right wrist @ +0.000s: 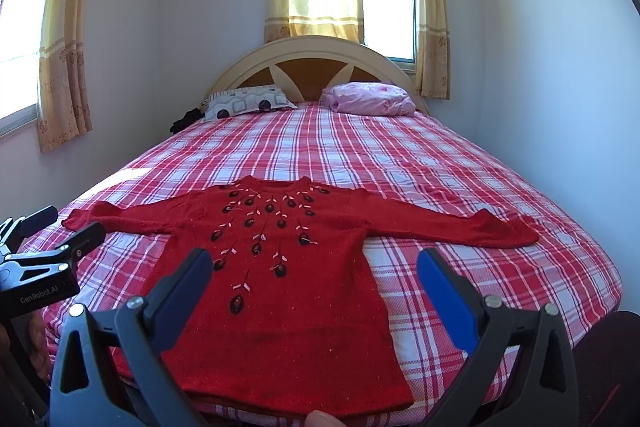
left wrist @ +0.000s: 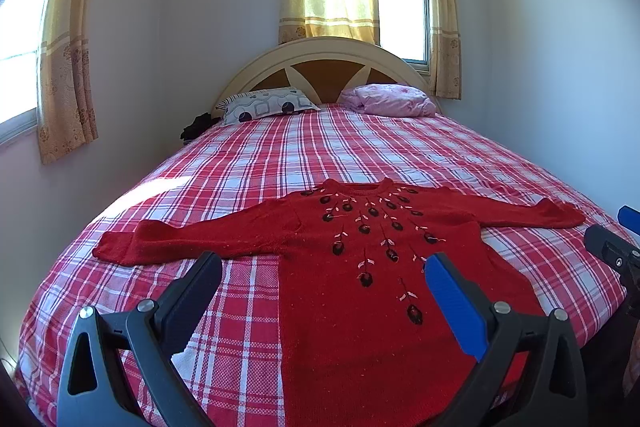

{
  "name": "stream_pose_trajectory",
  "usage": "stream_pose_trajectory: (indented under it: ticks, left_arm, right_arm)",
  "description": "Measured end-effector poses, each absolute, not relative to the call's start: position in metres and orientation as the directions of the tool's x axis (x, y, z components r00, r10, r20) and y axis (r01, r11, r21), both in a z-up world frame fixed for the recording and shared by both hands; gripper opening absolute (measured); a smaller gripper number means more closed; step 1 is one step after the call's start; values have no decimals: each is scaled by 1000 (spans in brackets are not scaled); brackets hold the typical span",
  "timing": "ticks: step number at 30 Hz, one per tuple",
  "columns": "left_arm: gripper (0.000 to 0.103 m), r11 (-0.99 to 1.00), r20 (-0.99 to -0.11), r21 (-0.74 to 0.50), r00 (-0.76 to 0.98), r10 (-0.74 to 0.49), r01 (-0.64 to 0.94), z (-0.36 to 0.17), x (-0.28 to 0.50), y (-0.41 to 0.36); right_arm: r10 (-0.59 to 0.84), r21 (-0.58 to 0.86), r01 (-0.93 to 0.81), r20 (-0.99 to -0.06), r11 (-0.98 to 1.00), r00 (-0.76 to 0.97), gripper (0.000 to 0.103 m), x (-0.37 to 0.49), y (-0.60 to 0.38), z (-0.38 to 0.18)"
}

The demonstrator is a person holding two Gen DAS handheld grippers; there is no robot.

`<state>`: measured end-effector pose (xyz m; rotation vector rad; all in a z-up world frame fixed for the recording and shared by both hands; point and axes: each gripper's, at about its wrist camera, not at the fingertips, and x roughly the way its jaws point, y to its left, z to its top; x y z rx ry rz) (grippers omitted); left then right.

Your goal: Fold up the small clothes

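Lying flat on the checked bedspread, the red knitted sweater spreads both sleeves wide, dark embroidered buds fanning from its round neck. My left tongs and right tongs hover above it, both gaping and empty.

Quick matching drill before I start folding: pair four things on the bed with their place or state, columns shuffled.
1. red sweater
2. patterned pillow
3. pink bundle
4. left claw

a. by the headboard, left side of view
b. open, holding nothing
c. spread flat, sleeves out
d. by the headboard, right side of view

Pairs: 1-c, 2-a, 3-d, 4-b
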<state>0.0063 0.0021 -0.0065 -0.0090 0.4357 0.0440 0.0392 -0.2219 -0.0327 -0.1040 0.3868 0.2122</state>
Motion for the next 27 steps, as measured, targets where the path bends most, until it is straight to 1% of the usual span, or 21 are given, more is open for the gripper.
stream_pose_trajectory:
  ticks: [19, 27]
  left_arm:
    - [102, 996, -385, -5, 920, 75, -84, 3, 1, 11]
    - [102, 996, -387, -4, 919, 80, -88, 3, 3, 15]
  right_arm:
    - [182, -60, -222, -392, 973, 902, 103, 41, -222, -34]
    - [182, -59, -223, -399, 973, 899, 103, 42, -223, -37]
